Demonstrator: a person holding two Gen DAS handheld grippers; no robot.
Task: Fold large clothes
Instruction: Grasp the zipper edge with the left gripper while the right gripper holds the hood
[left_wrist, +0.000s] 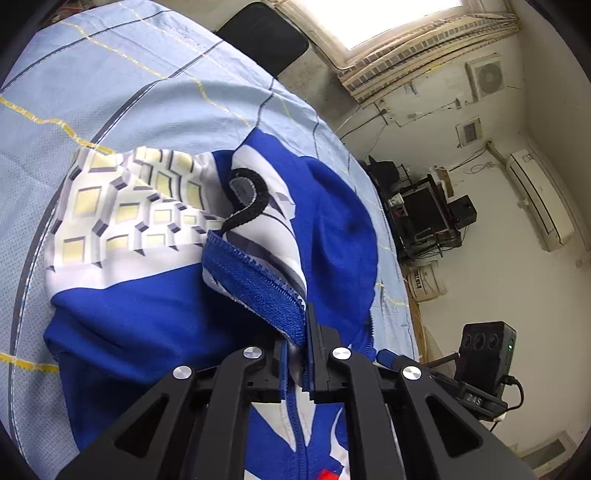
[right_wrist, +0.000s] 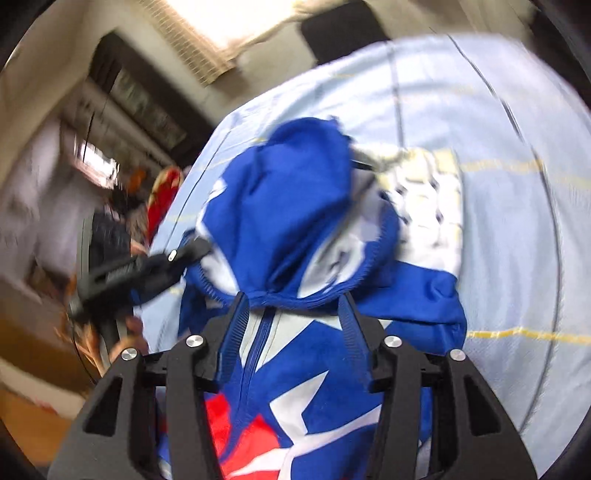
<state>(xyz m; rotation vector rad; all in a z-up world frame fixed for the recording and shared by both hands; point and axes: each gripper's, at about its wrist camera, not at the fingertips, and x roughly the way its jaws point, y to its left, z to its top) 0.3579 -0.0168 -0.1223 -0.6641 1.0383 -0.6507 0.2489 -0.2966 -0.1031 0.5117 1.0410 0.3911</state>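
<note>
A blue zip-up jacket (left_wrist: 140, 310) with white, red and yellow-square patterned panels lies crumpled on a light blue bedsheet (left_wrist: 122, 92). My left gripper (left_wrist: 295, 332) is shut on the jacket's blue zipper edge near the collar. In the right wrist view the jacket (right_wrist: 303, 206) is bunched ahead, with its hood raised. My right gripper (right_wrist: 293, 314) is open, its fingers on either side of the zipper placket above the jacket front. The left gripper (right_wrist: 188, 253) shows at the jacket's left edge. The right view is blurred.
The sheet (right_wrist: 480, 110) covers a bed. A black cushion (left_wrist: 266, 35) lies at the far end. Beyond the bed's right side stand a black rack (left_wrist: 428, 214), a white bucket (left_wrist: 424, 280) and a camera device (left_wrist: 484, 354). Shelves and clutter (right_wrist: 122, 192) stand left.
</note>
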